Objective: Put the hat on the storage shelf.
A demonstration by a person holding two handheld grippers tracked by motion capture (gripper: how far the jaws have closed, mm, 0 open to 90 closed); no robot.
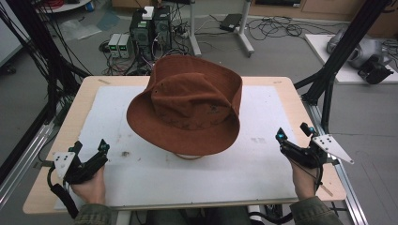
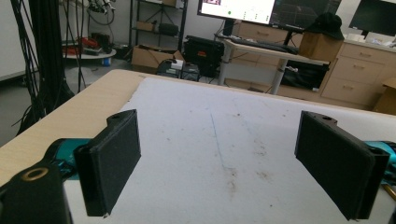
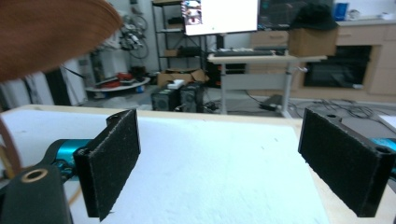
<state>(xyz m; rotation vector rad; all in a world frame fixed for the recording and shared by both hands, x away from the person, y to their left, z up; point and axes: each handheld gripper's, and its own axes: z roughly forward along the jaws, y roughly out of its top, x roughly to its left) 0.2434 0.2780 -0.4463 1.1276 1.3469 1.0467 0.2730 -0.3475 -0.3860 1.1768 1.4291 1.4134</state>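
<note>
Currently both my claws spread, empty: left claw (image 1: pixel 90 147) lower left, right claw (image 1: pixel 294 132) lower right. Hat (image 1: pixel 187 105) sits centre frame between them; right looks nearer.

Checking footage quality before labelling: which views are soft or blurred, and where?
High view: sharp, evenly lit, brown hat crisp. Right gripper view: hat brim at top left blurred, background soft. Left gripper view: jaws clear, white mat stains legible.
</note>
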